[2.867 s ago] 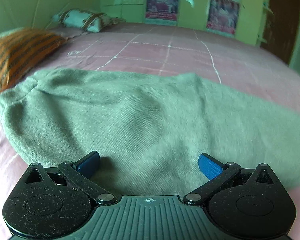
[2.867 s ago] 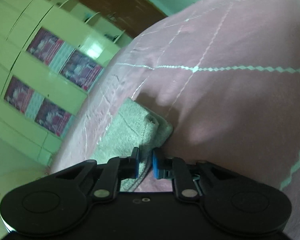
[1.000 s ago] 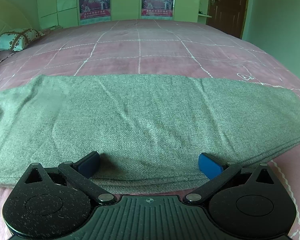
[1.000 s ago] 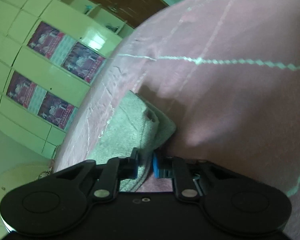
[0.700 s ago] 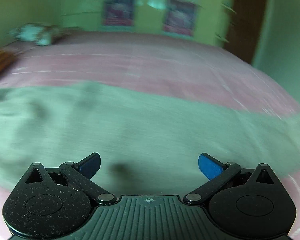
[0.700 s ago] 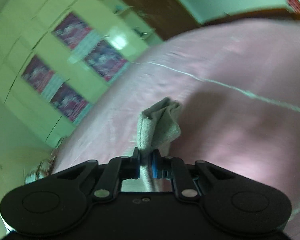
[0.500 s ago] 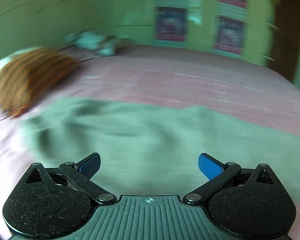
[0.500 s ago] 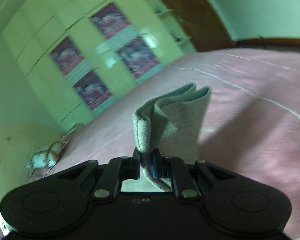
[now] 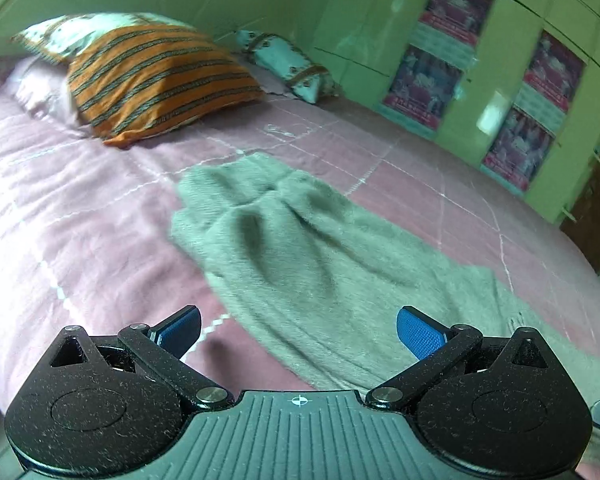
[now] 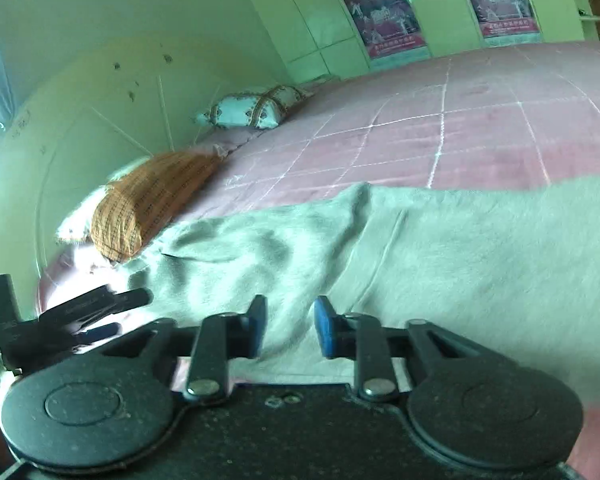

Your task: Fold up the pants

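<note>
The left gripper is hovering with its blue-padded jaws spread wide and gripping nothing, just above the near edge of the grey-green pants. The pants are lying rumpled on the pink bedspread, stretching from ahead of the jaws out to the right, their bunched end lying farther ahead. Well beyond, to the left, an orange striped pillow is resting at the head of the bed, a pale patterned cushion just past it. Posters are hanging on the green cupboard doors far ahead to the right.
</note>
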Motion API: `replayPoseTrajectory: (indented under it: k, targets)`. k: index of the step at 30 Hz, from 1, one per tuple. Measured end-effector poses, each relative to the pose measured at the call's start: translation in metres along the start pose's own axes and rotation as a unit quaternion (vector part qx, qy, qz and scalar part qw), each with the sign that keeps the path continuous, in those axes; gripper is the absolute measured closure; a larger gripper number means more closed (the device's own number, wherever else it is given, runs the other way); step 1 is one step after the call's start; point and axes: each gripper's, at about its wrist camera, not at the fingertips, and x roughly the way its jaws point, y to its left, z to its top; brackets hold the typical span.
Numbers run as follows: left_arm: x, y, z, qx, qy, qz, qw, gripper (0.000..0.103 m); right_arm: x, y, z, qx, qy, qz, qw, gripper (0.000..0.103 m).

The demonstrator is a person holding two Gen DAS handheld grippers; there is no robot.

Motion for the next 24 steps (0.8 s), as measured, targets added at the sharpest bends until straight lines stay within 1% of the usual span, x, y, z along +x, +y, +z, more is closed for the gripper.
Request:
replayPoseTrajectory:
  k: [2,3,5,8,9,10,12,13,15,17,19,20,21,22,23,24]
  targets:
    - [-0.001,-0.017,0.0,0.024,0.006,-0.033,0.9991,0.0,-0.017,-0.023,0.003,0.023,-0.01,-0.014,1.0,0.084]
    - [-0.001,-0.026,0.0,0.022,0.008,-0.057,0.9981,0.0,-0.027,-0.035,0.006,0.032,-0.021,-0.026,0.999,0.083]
    - [-0.001,-0.05,-0.004,0.016,0.016,-0.111,0.9936,0.0,-0.05,-0.055,0.005,0.047,-0.044,-0.051,0.997,0.079]
    - [0.01,-0.097,-0.014,0.039,0.049,-0.161,0.985,0.001,-0.08,-0.087,0.005,0.073,-0.067,-0.091,0.991,0.076]
    - [0.015,-0.112,-0.017,0.045,0.063,-0.18,0.9807,0.011,-0.086,-0.097,0.004,0.081,-0.072,-0.099,0.989,0.076]
    - [0.019,-0.126,-0.022,0.048,0.081,-0.194,0.9766,0.026,-0.093,-0.104,0.002,0.087,-0.077,-0.106,0.987,0.076]
    - [0.032,-0.147,-0.03,0.048,0.125,-0.201,0.9704,0.037,-0.1,-0.115,-0.005,0.094,-0.082,-0.116,0.985,0.076]
    - [0.038,-0.156,-0.034,0.052,0.138,-0.194,0.97,0.038,-0.104,-0.121,-0.008,0.098,-0.082,-0.123,0.984,0.076]
    - [0.044,-0.167,-0.038,0.059,0.144,-0.182,0.9709,0.038,-0.107,-0.128,-0.015,0.107,-0.081,-0.13,0.982,0.076]
    - [0.05,-0.17,-0.037,0.039,0.153,-0.188,0.9694,0.038,-0.111,-0.138,-0.022,0.121,-0.084,-0.118,0.982,0.076]
    - [0.056,-0.169,-0.037,0.004,0.171,-0.214,0.9618,0.037,-0.095,-0.136,-0.022,0.13,-0.083,-0.111,0.982,0.078]
    - [0.058,-0.172,-0.038,-0.005,0.175,-0.221,0.9595,0.037,-0.095,-0.139,-0.023,0.132,-0.083,-0.112,0.981,0.078]
    - [0.059,-0.175,-0.04,0.0,0.173,-0.215,0.9611,0.037,-0.096,-0.141,-0.023,0.135,-0.086,-0.112,0.981,0.079]
    - [0.06,-0.181,-0.045,0.009,0.172,-0.208,0.9627,0.04,-0.097,-0.141,-0.023,0.138,-0.093,-0.111,0.98,0.077]
    - [0.061,-0.182,-0.047,0.011,0.17,-0.2,0.9649,0.046,-0.099,-0.141,-0.022,0.138,-0.102,-0.113,0.979,0.077]
    - [0.062,-0.184,-0.049,0.017,0.169,-0.187,0.9677,0.064,-0.1,-0.141,-0.021,0.136,-0.106,-0.116,0.978,0.077]
